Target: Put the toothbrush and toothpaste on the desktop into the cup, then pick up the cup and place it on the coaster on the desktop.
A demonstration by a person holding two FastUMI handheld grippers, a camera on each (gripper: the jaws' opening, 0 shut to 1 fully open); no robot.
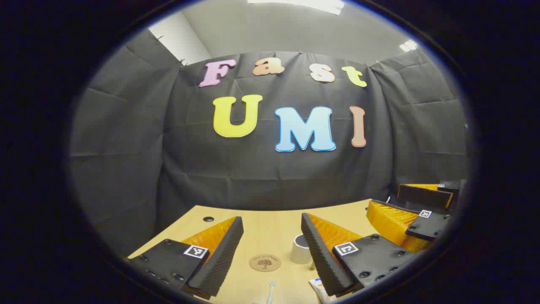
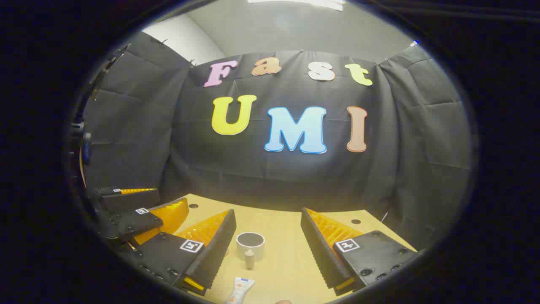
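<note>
Near the desk's (image 2: 291,236) front edge, white toothpaste tube (image 2: 239,289) is lying before the grey round cup (image 2: 250,243); both claws (image 1: 270,253) (image 2: 268,249) are hovering spread, empty. Right claw should be descending squarely across the tube's width.

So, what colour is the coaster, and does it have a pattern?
Light brown coaster with a dark tree motif in its centre; best in the left gripper view.

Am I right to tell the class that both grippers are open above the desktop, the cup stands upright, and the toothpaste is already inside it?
Not quite: the toothpaste is not in the cup. The right gripper view shows it lying on the desktop in front of the cup. The rest holds: the left gripper and right gripper are open, and the cup stands upright.
</note>
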